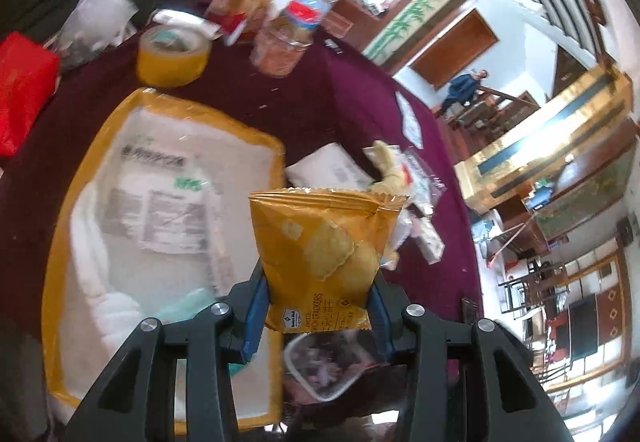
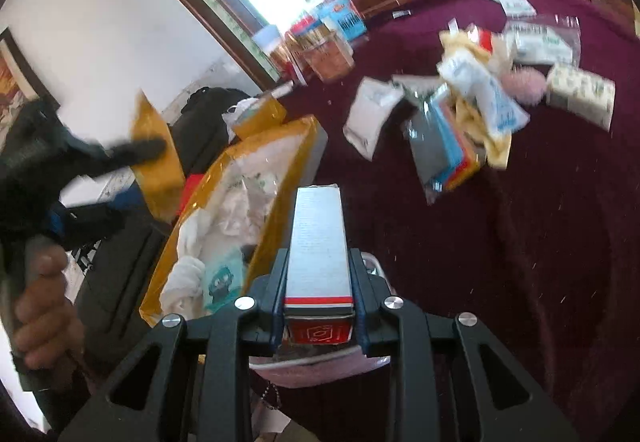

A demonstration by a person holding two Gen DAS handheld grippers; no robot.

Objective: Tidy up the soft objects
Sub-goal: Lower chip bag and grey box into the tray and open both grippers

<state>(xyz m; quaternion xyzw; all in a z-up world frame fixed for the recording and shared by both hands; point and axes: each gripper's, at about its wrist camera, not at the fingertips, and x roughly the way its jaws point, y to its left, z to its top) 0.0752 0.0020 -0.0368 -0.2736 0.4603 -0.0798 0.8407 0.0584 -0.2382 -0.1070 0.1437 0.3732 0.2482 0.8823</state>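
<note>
My left gripper [image 1: 318, 294] is shut on a yellow cheese cracker packet [image 1: 324, 250], held above the maroon table [image 1: 344, 98] beside a big yellow-edged clear bag [image 1: 160, 202] with white soft items inside. My right gripper [image 2: 320, 282] is shut on a long silver and red box [image 2: 319, 242], held above the table next to the same bag [image 2: 244, 178]. The left gripper [image 2: 60, 170] with the yellow packet [image 2: 154, 158] shows blurred at the left of the right wrist view. A heap of packets and soft things [image 2: 472, 110] lies further on the table.
A yellow tape roll [image 1: 172, 56], a red pouch [image 1: 24, 90] and a jar [image 1: 286, 42] stand at the table's far side. A clear lidded container [image 1: 326, 366] lies under the left gripper. White packets [image 1: 328, 170] lie nearby. A pink pompom [image 2: 524, 84] and tissue pack [image 2: 580, 94] lie right.
</note>
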